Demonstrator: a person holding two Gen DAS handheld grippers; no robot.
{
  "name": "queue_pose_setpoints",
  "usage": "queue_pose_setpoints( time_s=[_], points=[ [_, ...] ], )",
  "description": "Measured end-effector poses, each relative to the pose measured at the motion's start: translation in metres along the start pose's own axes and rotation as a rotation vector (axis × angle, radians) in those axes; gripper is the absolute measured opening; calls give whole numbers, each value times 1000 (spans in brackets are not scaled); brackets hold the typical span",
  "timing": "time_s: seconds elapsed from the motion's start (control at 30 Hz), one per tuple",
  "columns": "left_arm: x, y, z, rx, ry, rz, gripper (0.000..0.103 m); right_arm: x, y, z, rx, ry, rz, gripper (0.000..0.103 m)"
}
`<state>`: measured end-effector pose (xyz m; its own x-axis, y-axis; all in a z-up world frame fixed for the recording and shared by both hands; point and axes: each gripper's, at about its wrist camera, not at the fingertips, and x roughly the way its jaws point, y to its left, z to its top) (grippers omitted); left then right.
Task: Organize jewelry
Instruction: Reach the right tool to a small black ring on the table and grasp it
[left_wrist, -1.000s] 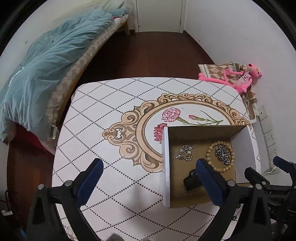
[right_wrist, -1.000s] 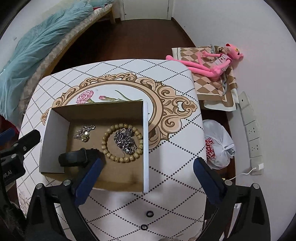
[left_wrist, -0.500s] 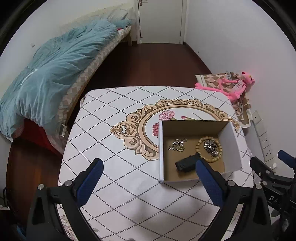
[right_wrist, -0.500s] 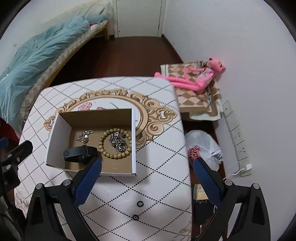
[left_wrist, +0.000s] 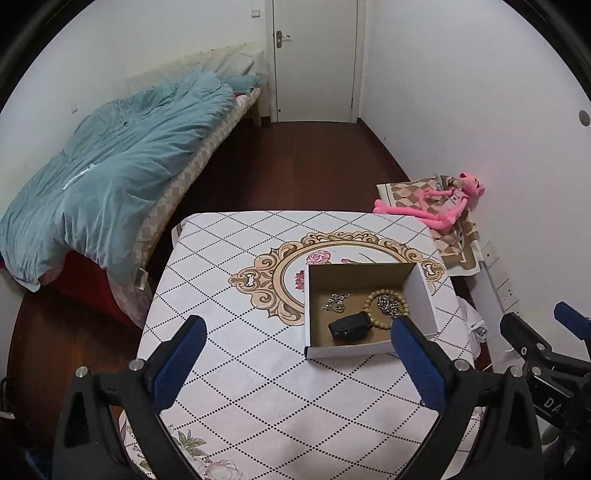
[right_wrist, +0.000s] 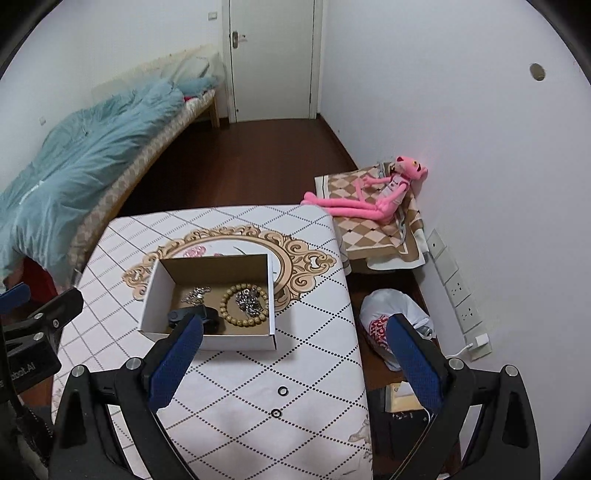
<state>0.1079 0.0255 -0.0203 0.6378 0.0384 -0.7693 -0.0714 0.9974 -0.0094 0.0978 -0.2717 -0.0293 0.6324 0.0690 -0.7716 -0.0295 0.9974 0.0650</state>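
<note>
Both tools, left tool and right tool, hung wide apart, gripping nothing, above the bench. Cardboard box on the bench held a bead bracelet, silver chains, black band. Two small black rings loose nearer the right tool.

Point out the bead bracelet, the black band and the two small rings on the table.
bead bracelet (right_wrist: 232, 314), right wrist view, on its near-left beads.
black band (left_wrist: 349, 325), left wrist view, mid-body.
two small rings (right_wrist: 282, 390), right wrist view, on the farther ring's rim.
</note>
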Motion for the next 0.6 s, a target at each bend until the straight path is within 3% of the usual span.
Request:
queue_pose_setpoints(
  time_s=[0.17,0.43,0.5,0.6],
  points=[
    [9,0,-13,3,32,17,102,9,-6,-17,29,58,27,100],
    [91,-12,-80,45,282,58,102,88,-19,-95,78,257,25,99],
    [110,-15,-95,54,343,65,102,105,-16,-112,80,293,39,84],
    [127,-16,-115,63,402,72,102,125,-10,-132,82,322,58,68]
  ],
)
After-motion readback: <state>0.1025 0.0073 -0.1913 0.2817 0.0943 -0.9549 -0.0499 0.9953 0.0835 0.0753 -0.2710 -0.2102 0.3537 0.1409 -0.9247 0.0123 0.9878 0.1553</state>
